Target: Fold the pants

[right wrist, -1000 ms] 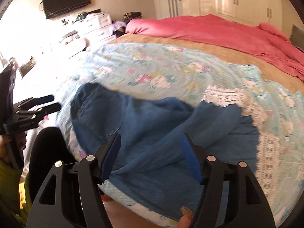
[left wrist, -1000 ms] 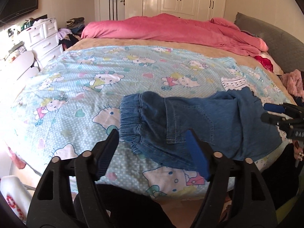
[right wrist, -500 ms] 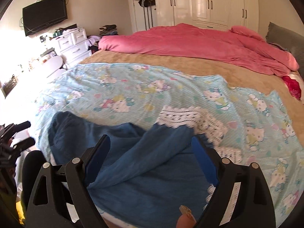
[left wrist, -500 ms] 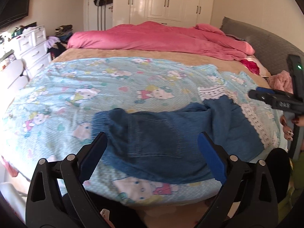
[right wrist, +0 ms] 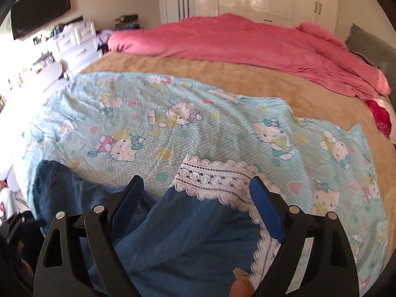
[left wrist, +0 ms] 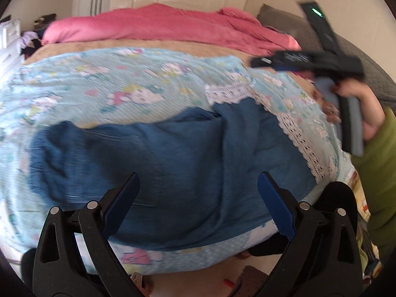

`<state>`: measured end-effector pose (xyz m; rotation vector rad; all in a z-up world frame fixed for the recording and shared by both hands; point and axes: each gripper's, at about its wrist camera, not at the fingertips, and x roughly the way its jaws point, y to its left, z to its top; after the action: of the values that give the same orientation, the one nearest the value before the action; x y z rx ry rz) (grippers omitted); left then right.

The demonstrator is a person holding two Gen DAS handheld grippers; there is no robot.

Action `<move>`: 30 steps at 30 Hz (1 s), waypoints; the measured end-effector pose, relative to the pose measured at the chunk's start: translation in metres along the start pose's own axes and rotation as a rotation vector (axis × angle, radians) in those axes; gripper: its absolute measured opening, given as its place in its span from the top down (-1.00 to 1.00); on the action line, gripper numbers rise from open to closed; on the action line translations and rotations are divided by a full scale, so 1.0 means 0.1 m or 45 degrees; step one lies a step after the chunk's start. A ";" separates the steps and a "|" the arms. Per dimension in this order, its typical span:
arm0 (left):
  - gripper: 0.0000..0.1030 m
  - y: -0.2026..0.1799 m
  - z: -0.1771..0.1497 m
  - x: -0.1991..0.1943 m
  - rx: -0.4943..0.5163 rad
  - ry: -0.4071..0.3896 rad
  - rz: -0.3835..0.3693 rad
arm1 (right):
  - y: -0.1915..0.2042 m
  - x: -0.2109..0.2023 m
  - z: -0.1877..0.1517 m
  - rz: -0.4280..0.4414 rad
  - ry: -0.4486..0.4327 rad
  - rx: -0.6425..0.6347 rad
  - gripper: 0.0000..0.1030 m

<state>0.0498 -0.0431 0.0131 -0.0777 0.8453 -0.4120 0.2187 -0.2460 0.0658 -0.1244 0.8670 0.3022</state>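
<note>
Blue denim pants (left wrist: 173,153) lie folded lengthwise across the near edge of the bed, waistband to the left. They also show in the right wrist view (right wrist: 188,242). My left gripper (left wrist: 198,198) is open and empty, hovering over the middle of the pants. My right gripper (right wrist: 196,203) is open and empty over the leg end beside the white lace trim (right wrist: 212,180). The right gripper also shows in the left wrist view (left wrist: 309,64), raised above the bed's right side.
The pants rest on a light-blue cartoon-cat sheet (left wrist: 123,86) over a tan blanket (right wrist: 222,74). A pink duvet (right wrist: 247,42) is heaped at the far side. White drawers (right wrist: 76,42) stand at the left and wardrobes at the back.
Both grippers have swung to the right along the pants. The left one moved from the waistband toward the middle, and the right one rose and shifted to the leg end.
</note>
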 end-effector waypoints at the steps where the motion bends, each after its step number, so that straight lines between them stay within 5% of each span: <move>1: -0.73 -0.04 -0.01 0.06 0.005 0.012 -0.018 | 0.03 0.08 0.03 -0.006 0.018 -0.013 -0.68; 9: -0.65 -0.20 -0.05 0.46 0.027 0.108 -0.108 | 0.24 1.03 0.17 -0.047 0.245 -0.033 -0.68; 15: -0.49 -0.24 -0.05 0.69 0.021 0.142 -0.118 | 0.23 1.41 0.15 -0.119 0.305 -0.002 -0.68; 16: -0.47 -0.24 -0.04 0.71 0.020 0.142 -0.116 | 0.21 1.45 0.14 -0.128 0.310 0.008 -0.62; 20: -0.08 -0.24 -0.03 0.74 0.030 0.129 -0.092 | -0.01 1.47 0.08 -0.123 0.289 0.067 0.37; 22: 0.10 -0.23 -0.03 0.73 0.036 0.123 -0.072 | -0.16 1.34 0.05 -0.068 0.260 0.122 0.66; 25: 0.32 -0.21 -0.03 0.70 0.031 0.111 -0.081 | -0.38 1.05 0.02 -0.008 0.184 0.199 0.69; 30: 0.34 -0.21 -0.07 0.64 0.062 0.100 -0.097 | -0.72 0.42 -0.15 0.064 0.054 0.277 0.69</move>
<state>0.0753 -0.0865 -0.0320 -0.0486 0.9108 -0.5095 0.2558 -0.3088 0.0226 0.0934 0.9405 0.2507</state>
